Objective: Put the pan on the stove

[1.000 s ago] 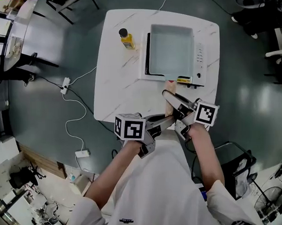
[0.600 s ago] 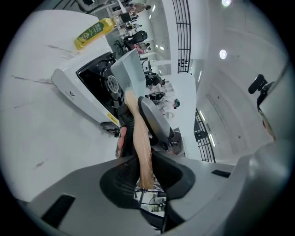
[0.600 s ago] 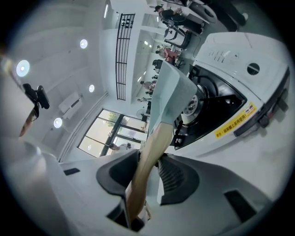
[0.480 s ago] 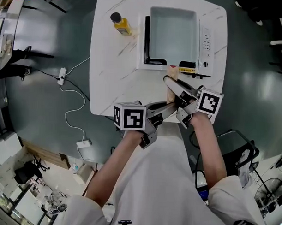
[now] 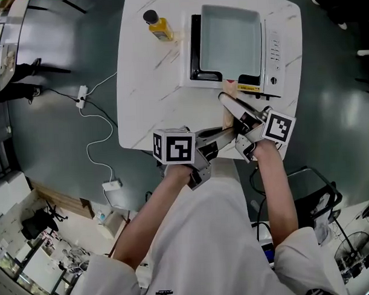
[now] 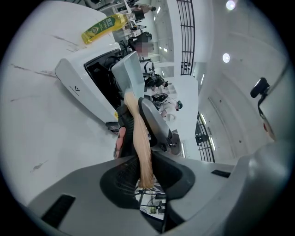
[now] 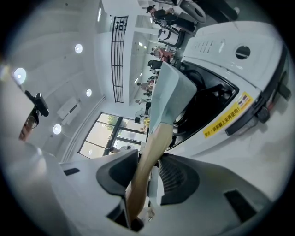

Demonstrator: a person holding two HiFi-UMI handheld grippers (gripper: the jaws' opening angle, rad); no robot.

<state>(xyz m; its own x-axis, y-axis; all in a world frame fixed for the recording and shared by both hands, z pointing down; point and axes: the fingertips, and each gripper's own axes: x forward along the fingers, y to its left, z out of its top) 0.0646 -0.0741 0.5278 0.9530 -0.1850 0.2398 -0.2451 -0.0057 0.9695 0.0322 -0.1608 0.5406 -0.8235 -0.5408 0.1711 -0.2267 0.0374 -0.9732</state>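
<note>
A square pale-grey pan [image 5: 230,40] with a wooden handle [image 5: 227,118] lies over the black top of a white stove [image 5: 272,50]. Whether it rests on the glass or hangs just above it I cannot tell. Both grippers are shut on the handle: my left gripper [image 5: 223,136] on its near end from the left, my right gripper [image 5: 234,109] farther up from the right. In the left gripper view the handle [image 6: 138,138] runs between the jaws of that gripper [image 6: 144,173] towards the pan [image 6: 130,73]. The right gripper view shows the handle [image 7: 148,156] clamped in the right gripper [image 7: 146,182], with the pan [image 7: 167,92] over the stove [image 7: 230,55].
The stove stands at the far right of a white marble table [image 5: 152,96]. A yellow oil bottle [image 5: 159,27] lies to the stove's left. A white cable and power strip [image 5: 82,95] lie on the grey floor to the left.
Both grippers have pushed the pan away from me across the stove. A strip of black glass now shows along the pan's near edge.
</note>
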